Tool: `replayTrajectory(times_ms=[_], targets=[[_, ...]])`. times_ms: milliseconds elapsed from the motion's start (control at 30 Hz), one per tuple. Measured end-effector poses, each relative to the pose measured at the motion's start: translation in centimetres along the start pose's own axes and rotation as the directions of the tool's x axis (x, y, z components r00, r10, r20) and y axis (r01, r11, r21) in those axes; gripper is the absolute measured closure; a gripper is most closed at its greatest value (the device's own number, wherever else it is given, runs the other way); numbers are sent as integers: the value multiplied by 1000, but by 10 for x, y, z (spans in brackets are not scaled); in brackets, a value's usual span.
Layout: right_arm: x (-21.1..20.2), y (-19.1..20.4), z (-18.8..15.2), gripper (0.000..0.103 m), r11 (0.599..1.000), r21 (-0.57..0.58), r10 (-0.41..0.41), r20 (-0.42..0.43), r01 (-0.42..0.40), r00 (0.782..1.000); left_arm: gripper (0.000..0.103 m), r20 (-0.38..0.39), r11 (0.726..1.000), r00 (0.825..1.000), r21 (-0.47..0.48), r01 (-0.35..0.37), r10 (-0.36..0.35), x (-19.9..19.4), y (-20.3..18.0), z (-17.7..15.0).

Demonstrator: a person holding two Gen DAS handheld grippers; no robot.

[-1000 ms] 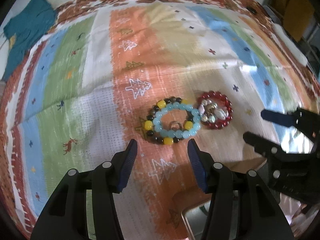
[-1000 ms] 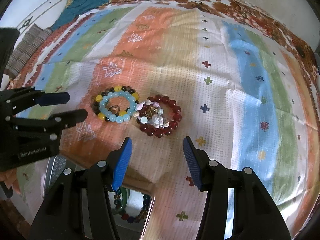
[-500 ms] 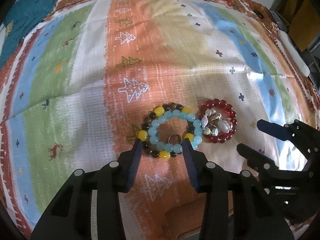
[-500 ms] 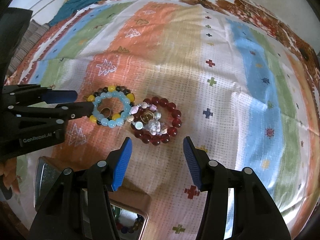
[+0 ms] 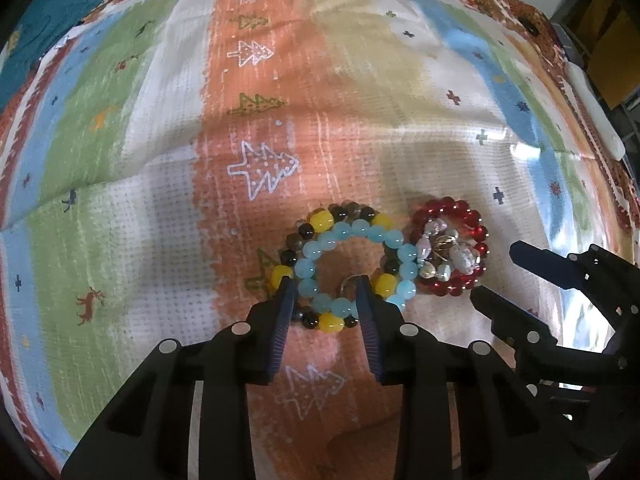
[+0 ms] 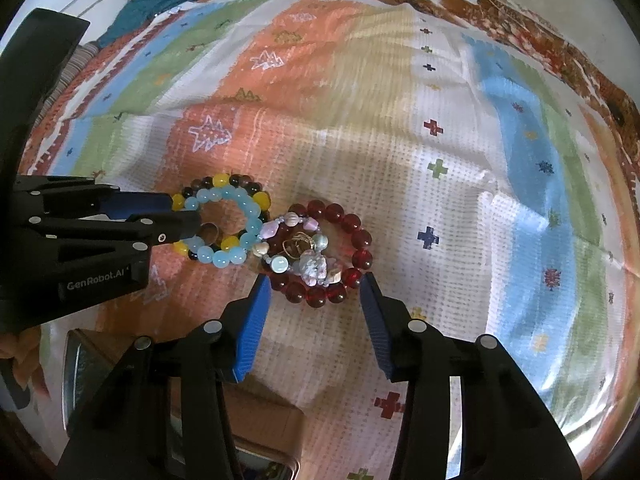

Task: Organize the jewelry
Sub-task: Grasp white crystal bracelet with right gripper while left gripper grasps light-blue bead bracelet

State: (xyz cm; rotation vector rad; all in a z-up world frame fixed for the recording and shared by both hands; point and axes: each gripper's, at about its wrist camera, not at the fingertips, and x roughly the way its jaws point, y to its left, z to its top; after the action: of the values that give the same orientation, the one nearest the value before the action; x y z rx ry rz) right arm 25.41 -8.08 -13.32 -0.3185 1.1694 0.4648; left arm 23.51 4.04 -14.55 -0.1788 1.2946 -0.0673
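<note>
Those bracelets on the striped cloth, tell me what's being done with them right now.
A person with a handheld gripper in each hand is sorting jewelry on the striped cloth. The left gripper has been closing its jaws around the near side of the light blue bead bracelet and the yellow and dark bead bracelet around it, with a small ring alongside. The right gripper, also closing, straddles the red bead bracelet, not yet gripping. Nothing is lifted.

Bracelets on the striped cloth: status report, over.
Left tongs closing astride pale-blue bead bracelet. Right tongs open, closing, straddling dark-red bead bracelet. Nothing gripped. Path clear.
</note>
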Motion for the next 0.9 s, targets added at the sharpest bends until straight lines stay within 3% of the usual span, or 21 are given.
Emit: replayTrajectory(times_ms=[300, 667, 800, 900], targets=[[9, 3, 4, 62, 1000, -19, 4, -16, -4, 1000, 71, -7, 1000, 1000, 5, -8, 8, 7, -1, 6], [22, 8, 8, 72, 999, -52, -6, -33, 4, 999, 71, -7, 996, 997, 39, -77, 77, 16, -4, 11], [28, 6, 9, 84, 998, -56, -10, -45, 8, 999, 72, -9, 995, 996, 46, -86, 87, 17, -7, 15], [30, 6, 8, 85, 998, -58, -7, -44, 5, 999, 74, -4, 993, 995, 57, -99, 99, 21, -12, 18]])
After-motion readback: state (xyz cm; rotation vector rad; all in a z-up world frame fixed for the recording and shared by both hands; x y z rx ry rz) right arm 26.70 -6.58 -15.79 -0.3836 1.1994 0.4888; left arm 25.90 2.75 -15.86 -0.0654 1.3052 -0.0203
